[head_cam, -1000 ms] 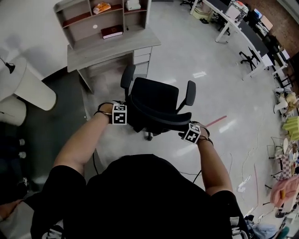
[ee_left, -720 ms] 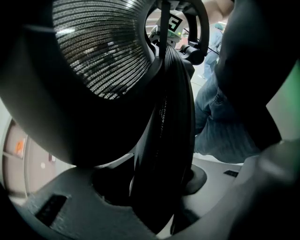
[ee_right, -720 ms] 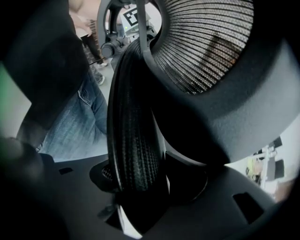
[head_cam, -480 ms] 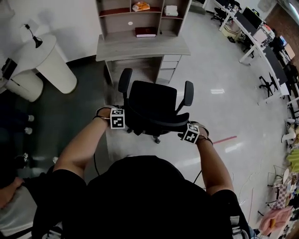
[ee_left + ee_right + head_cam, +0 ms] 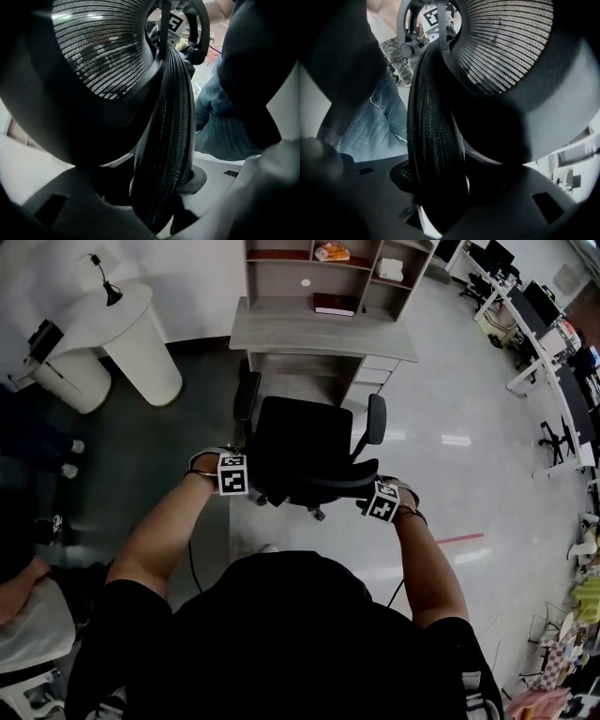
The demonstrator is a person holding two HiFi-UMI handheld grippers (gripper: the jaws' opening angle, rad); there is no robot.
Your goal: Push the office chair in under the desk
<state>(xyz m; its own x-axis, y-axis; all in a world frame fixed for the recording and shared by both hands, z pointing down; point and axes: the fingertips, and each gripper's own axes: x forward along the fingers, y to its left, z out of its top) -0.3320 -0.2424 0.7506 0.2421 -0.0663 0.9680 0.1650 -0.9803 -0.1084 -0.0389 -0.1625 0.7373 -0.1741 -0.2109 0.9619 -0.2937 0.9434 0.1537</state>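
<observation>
1. Standing on the pale floor just in front of the desk, the office chair is seen facing it, its seat not yet under the top.
2. The left edge of the backrest is clamped between the jaws of the left gripper.
3. The right edge is clamped by the right gripper.
4. A shelf unit is carried on the desk.

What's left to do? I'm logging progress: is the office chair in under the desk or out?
Out. The office chair stands before the desk, its seat short of the desktop's front edge.
</observation>
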